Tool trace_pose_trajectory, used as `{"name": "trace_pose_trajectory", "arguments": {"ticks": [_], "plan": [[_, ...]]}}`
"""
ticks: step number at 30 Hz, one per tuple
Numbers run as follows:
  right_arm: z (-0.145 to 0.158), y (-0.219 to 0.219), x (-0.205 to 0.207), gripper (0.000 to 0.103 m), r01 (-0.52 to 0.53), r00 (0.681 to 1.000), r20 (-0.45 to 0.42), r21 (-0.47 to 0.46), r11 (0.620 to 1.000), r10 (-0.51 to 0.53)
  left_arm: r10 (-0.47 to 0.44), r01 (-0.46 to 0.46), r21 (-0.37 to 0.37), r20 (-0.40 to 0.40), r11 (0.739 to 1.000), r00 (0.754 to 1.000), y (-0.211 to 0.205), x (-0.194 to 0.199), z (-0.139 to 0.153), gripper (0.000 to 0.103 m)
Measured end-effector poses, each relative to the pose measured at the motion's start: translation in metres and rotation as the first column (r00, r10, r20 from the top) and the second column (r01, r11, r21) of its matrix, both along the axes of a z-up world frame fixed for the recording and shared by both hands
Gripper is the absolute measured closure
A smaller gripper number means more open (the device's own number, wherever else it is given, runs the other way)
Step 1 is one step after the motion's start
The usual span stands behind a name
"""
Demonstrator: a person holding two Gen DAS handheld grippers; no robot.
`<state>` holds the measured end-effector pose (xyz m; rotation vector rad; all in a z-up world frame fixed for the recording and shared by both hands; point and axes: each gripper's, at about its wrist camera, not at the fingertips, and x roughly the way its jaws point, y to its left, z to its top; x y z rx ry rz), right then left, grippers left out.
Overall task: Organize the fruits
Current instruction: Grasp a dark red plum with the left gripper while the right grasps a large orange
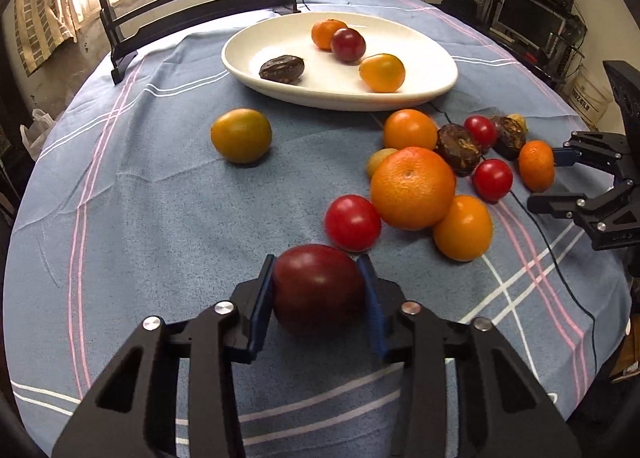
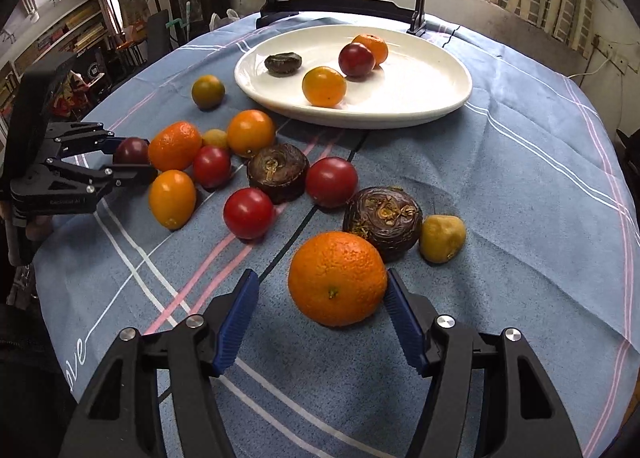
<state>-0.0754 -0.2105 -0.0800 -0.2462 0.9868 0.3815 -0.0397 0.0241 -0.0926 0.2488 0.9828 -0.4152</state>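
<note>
In the left wrist view my left gripper (image 1: pixel 316 262) is shut on a dark red round fruit (image 1: pixel 318 288) low over the blue checked cloth; both blue pads press its sides. My right gripper (image 2: pixel 320 274) stands open around a mandarin (image 2: pixel 338 278). Its right pad touches the peel and its left pad is clear of it. The left wrist view shows that gripper (image 1: pixel 544 178) at the right edge, by the same mandarin (image 1: pixel 536 166). The white oval plate (image 1: pixel 248 54) at the back holds several small fruits.
Loose fruits lie in a cluster between the grippers: a large orange (image 1: pixel 412 188), red tomatoes (image 1: pixel 352 222) and dark wrinkled fruits (image 2: pixel 382 222). A greenish-yellow fruit (image 1: pixel 241 135) lies alone on the left. A black stand (image 1: pixel 120 50) rises behind the plate. A thin cable (image 1: pixel 560 278) crosses the cloth.
</note>
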Motion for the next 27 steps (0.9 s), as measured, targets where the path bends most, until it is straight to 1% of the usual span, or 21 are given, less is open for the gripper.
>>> {"name": "trace_pose_trajectory", "arguments": {"ticks": [1, 3, 5, 8, 12, 14, 19, 23, 27], "plan": [[0.001, -0.001, -0.001, 0.060, 0.006, 1.000, 0.008, -0.003, 1.000, -0.006, -0.004, 0.004, 0.012, 0.006, 1.000, 1.000, -0.002, -0.002, 0.000, 0.064], [0.003, -0.009, 0.000, 0.060, 0.016, 1.000, -0.015, 0.057, 0.998, -0.015, -0.013, 0.013, 0.015, 0.009, 1.000, 1.000, -0.003, -0.006, 0.000, 0.064], [0.003, -0.011, -0.005, 0.061, 0.021, 1.000, 0.010, 0.035, 0.999, -0.021, -0.018, 0.018, 0.009, 0.014, 1.000, 1.000, -0.003, -0.010, 0.003, 0.064], [0.006, -0.016, -0.007, 0.061, 0.032, 0.999, 0.014, 0.067, 0.997, -0.033, -0.017, 0.017, 0.004, 0.040, 1.000, 0.999, 0.000, -0.014, 0.012, 0.064], [0.025, -0.018, -0.010, 0.061, 0.018, 0.998, 0.059, 0.106, 0.994, -0.024, -0.006, 0.008, -0.018, 0.100, 1.000, 0.995, 0.001, -0.017, 0.036, 0.064], [0.036, -0.016, -0.010, 0.061, 0.010, 0.995, 0.094, 0.104, 0.995, -0.020, -0.003, 0.007, -0.033, 0.135, 0.999, 0.991, -0.001, -0.014, 0.048, 0.064], [0.052, -0.012, -0.001, 0.061, -0.002, 0.990, 0.140, 0.122, 0.992, -0.016, 0.005, 0.007, -0.062, 0.189, 0.998, 0.982, -0.014, 0.001, 0.071, 0.064], [0.066, -0.008, 0.014, 0.061, -0.006, 0.983, 0.180, 0.137, 0.991, -0.019, 0.047, -0.032, -0.073, 0.221, 0.997, 0.974, -0.029, 0.025, 0.085, 0.064], [0.081, -0.004, 0.033, 0.061, -0.018, 0.976, 0.219, 0.145, 0.989, -0.015, 0.079, -0.067, -0.057, 0.246, 0.996, 0.966, -0.044, 0.053, 0.090, 0.064]]}}
